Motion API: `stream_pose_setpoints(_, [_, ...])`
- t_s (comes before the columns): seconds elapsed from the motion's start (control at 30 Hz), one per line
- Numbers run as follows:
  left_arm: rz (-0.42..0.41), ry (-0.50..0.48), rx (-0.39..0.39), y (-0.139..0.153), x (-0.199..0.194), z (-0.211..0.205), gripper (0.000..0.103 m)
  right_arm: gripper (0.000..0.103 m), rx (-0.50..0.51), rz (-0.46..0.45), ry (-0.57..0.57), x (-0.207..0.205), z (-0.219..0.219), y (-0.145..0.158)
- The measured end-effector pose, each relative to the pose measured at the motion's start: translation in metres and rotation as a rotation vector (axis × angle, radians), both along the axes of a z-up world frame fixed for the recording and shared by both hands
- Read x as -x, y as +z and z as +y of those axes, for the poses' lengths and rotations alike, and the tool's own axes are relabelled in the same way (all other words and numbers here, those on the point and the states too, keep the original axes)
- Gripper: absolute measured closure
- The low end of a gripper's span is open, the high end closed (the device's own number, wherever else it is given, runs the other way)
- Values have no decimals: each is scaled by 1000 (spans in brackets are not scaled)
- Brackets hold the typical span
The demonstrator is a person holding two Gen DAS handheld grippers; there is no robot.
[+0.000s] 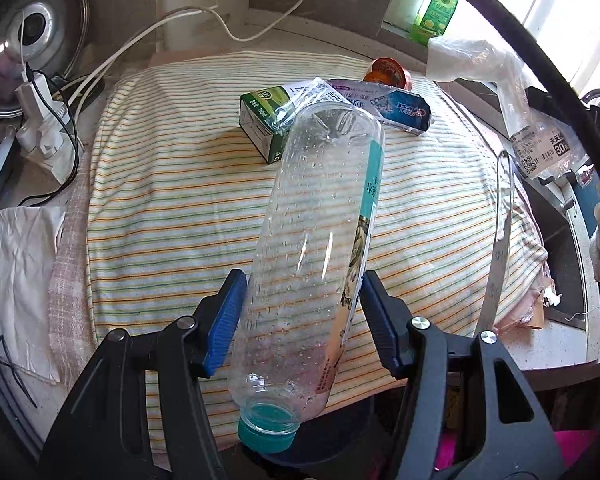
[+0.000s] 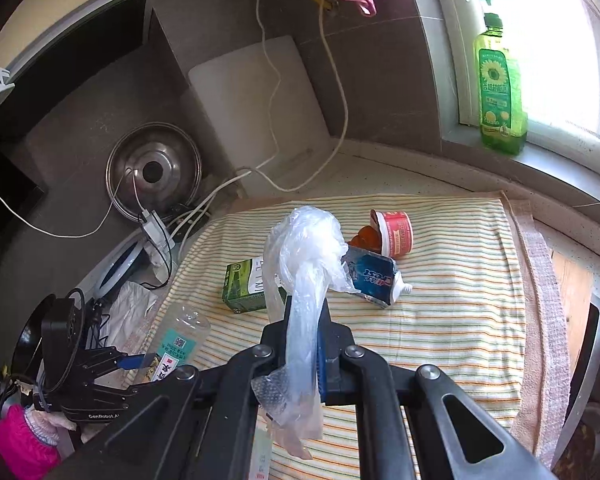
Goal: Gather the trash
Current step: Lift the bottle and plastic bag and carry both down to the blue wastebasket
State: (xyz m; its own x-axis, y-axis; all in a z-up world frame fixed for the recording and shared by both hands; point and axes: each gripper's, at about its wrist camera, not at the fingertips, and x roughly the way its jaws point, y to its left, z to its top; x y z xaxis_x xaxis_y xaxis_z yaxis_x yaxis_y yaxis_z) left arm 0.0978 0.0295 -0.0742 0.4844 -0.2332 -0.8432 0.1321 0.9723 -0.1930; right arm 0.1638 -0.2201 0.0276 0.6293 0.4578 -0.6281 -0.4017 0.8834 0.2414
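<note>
**Two pieces in hand, three left on the cloth**

A clear bottle [image 1: 316, 240] is clamped between the left gripper [image 1: 302, 316] fingers, cap toward the camera. A crumpled plastic bag [image 2: 304, 280] is pinched in the shut right gripper [image 2: 306, 340]. Still to be collected from the striped cloth [image 2: 440, 320] on the bench: a green carton [image 2: 244, 286], a toothpaste tube [image 2: 374, 278], a red cup [image 2: 396, 232].

An empty clear bottle [image 1: 312, 240] with a teal cap is clamped between the left gripper [image 1: 304, 316] pads; a crumpled plastic bag [image 2: 304, 280] is pinched by the right gripper [image 2: 306, 344], with a green carton [image 2: 246, 286], toothpaste tube [image 2: 374, 278] and red cup [image 2: 394, 234] lying beyond.
</note>
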Motion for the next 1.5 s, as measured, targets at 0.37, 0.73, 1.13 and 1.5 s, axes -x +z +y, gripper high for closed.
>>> stream_pose_setpoints(0.37, [8,-4,2,-9,13,-5,44,99,-22,44,-6,33,-23,-16])
stream_pose_setpoints(0.73, [-12,32,32,-2,51,8,44,99,-77,83,62,87,-18,-22])
stream_pose_setpoints(1.13, [3,83,86,-10,108,15,45,99,-93,178,197,143,23,-48])
stream_pose_setpoints(1.5, [92,143,103,-52,155,26,45,99,-39,286,307,177,62,-92])
